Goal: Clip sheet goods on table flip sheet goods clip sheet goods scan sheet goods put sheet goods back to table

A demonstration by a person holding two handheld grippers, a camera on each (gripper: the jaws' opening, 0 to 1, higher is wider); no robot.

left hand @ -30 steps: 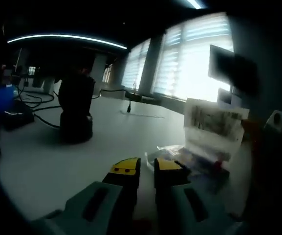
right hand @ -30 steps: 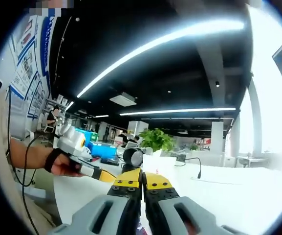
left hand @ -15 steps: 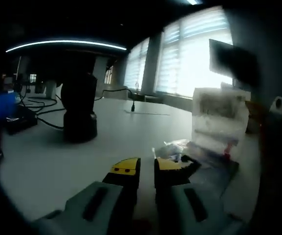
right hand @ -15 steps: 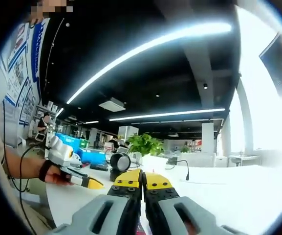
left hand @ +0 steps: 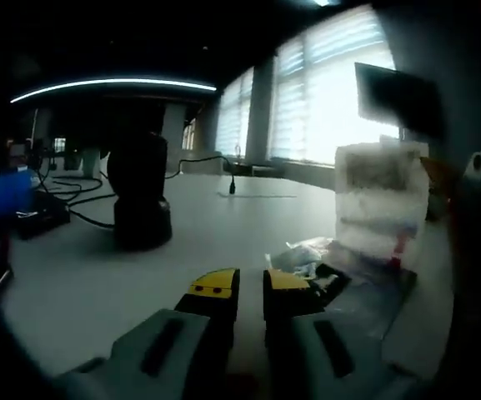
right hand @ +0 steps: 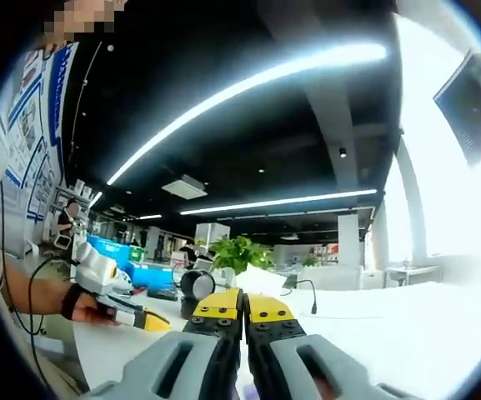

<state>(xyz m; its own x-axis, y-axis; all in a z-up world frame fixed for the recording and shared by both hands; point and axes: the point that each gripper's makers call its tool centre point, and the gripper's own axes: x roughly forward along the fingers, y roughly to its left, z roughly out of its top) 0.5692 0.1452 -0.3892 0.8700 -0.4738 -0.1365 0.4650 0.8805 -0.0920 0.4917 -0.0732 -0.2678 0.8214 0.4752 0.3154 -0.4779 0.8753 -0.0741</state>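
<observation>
We judge ourselves mid-task — the right claw (right hand: 243, 310), pinched shut, lifts the plastic-wrapped sheet pack (left hand: 380, 200) off the counter (left hand: 223, 225) toward the black scanner (left hand: 142, 196), the left claw (left hand: 251, 283) slightly open and empty — scanning and putting back remain.

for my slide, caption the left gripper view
Yellow-tipped left gripper near clear plastic sheet packets on the pale table, black scanner stand behind.

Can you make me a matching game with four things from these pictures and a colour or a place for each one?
Things:
1. scanner
2. plant
3. sheet goods
4. left tool

Colour or place:
A. green, far off beyond the table
B. yellow tips, a narrow gap between them
C. black, standing on the table
D. pale packet, held up at the right of the left gripper view

Pairs: 1-C, 2-A, 3-D, 4-B
</observation>
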